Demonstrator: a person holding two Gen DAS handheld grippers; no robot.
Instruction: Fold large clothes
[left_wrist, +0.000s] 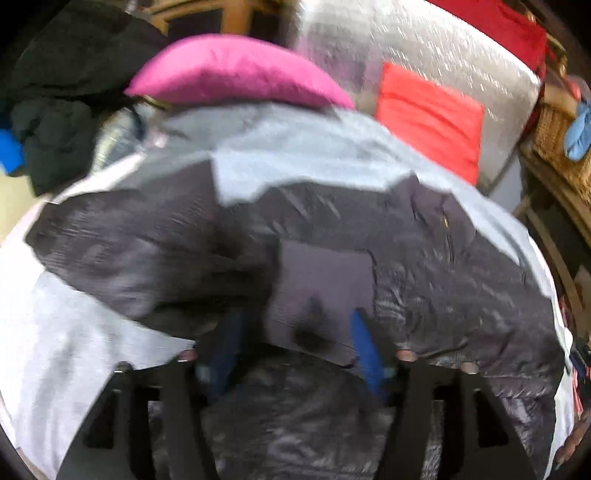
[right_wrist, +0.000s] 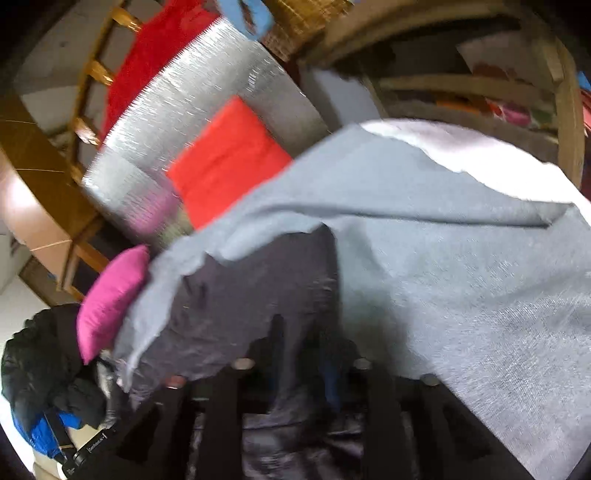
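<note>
My left wrist cam sits right behind its fingers, tilted down and close over the dark jacket (left_wrist: 295, 236) on the grey sheet (left_wrist: 74, 332). My right wrist cam looks down at the same pile, but its picture is rolled sideways. Both views share the pink cushion (left_wrist: 236, 70) (right_wrist: 110, 299), the red pillow (left_wrist: 428, 118) (right_wrist: 229, 158) and the silver mat (left_wrist: 424, 48) (right_wrist: 199, 92) further back. Both are pretty blurry.

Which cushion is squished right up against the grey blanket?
The pink cushion: it touches the blanket's far edge. The red cushion lies apart, on the silver mat.
</note>
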